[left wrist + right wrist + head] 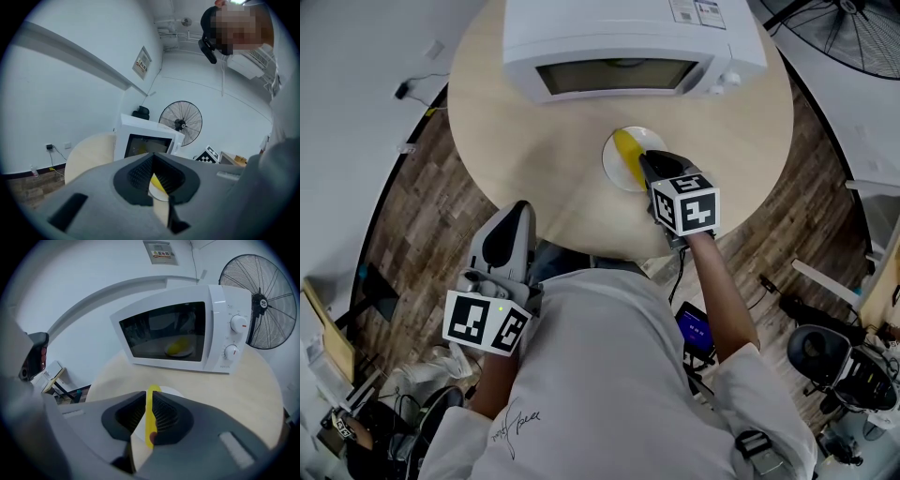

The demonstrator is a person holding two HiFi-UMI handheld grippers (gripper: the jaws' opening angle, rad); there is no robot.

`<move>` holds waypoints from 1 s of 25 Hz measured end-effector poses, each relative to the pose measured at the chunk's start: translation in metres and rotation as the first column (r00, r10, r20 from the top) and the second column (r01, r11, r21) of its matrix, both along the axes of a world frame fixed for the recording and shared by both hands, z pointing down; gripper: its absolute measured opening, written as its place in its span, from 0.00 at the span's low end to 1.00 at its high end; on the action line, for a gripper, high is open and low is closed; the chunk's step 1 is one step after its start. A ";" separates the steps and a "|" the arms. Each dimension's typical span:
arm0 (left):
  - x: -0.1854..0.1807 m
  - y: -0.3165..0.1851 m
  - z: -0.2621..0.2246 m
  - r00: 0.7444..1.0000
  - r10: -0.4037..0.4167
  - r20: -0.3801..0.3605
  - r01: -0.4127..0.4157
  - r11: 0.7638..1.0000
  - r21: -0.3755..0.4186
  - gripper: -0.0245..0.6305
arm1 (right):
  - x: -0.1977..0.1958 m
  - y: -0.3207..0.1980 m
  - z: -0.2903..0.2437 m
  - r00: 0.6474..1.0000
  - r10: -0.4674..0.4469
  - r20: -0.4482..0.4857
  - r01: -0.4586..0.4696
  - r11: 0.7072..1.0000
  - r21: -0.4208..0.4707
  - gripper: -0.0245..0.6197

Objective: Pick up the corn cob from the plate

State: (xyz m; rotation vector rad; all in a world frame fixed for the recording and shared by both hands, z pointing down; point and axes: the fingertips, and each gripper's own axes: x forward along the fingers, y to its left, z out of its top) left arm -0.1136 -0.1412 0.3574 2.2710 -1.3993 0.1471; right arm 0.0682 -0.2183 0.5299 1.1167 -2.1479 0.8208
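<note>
A: Where's the corn cob [627,153]?
B: On the white plate [654,141], mid-frame in the head view, just under the microwave [628,42] door. It lies slanted on the plate's left part. The plate sits on the round desk [516,122].
A: & the right gripper [646,163]?
B: Right over it, pointing down at the cob's near end. In the right gripper view its fingers [168,416] are a tiny bit apart, w/ the yellow cob showing in the thin slit btw them. Can't tell if the pads touch it.
A: And the left gripper [517,211]?
B: Lower left of the head view, by the desk's near edge, well apart from the plate. In the left gripper view the tips of its fingers [136,173] are pressed together, w/ nothing pinched.
A: Anything else?
B: A big fan [262,301] at the upper right of the right gripper view, beside the microwave. There's a wood floor [422,244] round the desk.
</note>
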 end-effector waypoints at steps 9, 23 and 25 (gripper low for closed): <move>-0.008 0.000 0.003 1.000 0.002 0.000 -0.002 1.000 -0.009 0.03 | -0.003 -0.002 0.019 0.999 0.002 -0.037 -0.003 1.000 -0.026 0.18; -0.017 -0.004 0.011 1.000 -0.005 -0.001 0.005 1.000 -0.029 0.03 | -0.006 -0.002 0.047 0.992 -0.053 -0.116 0.044 0.996 -0.077 0.31; -0.019 -0.004 0.011 1.000 -0.006 -0.002 0.006 0.999 -0.031 0.03 | -0.006 -0.002 0.051 0.990 -0.060 -0.129 0.049 0.995 -0.085 0.34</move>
